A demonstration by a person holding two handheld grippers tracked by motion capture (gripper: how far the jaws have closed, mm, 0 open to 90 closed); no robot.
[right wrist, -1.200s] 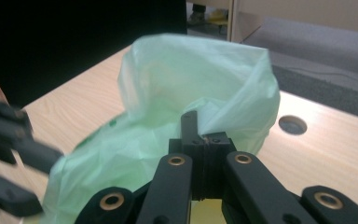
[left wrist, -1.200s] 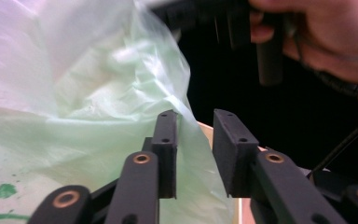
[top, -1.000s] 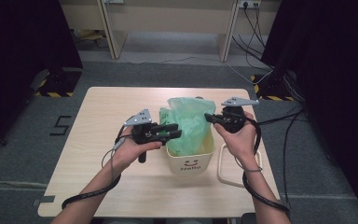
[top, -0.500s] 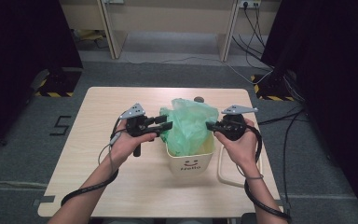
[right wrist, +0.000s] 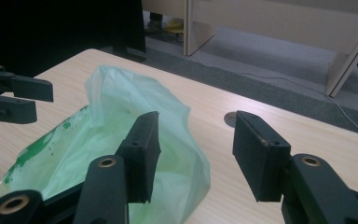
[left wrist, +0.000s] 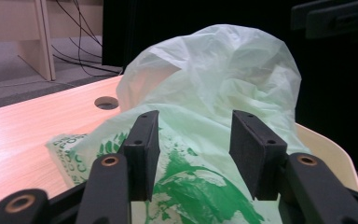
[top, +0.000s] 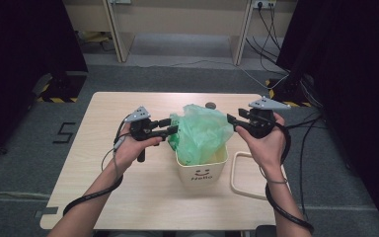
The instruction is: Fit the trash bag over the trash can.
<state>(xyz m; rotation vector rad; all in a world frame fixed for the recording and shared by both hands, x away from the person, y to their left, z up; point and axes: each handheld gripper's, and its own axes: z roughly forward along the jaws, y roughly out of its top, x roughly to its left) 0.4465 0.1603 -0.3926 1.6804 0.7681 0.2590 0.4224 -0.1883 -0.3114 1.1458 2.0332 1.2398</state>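
A pale green plastic bag (top: 202, 131) with dark green print stands puffed up out of a cream bin (top: 202, 173) that bears a smiley and "Hello". My left gripper (top: 171, 127) is level at the bag's left side. Its jaws have just been opening, and in the left gripper view (left wrist: 193, 126) they stand apart with the bag (left wrist: 214, 70) in the gap and the pads off it. My right gripper (top: 231, 120) hovers just off the bag's right side. Its jaws have just been opening and hold nothing (right wrist: 193, 128); the bag (right wrist: 121, 102) lies below and behind its left jaw.
The bin stands on a light wooden table (top: 128, 197) with a cable hole (top: 209, 104) behind it. A cream rectangular frame (top: 246, 173) lies flat to the bin's right. Cables trail over the table's right edge. Dark curtains and desk legs stand beyond.
The right gripper let go of the bag's right edge, opened wide and rose slightly away to the right. The left gripper drew back a little to the left, jaws wider.
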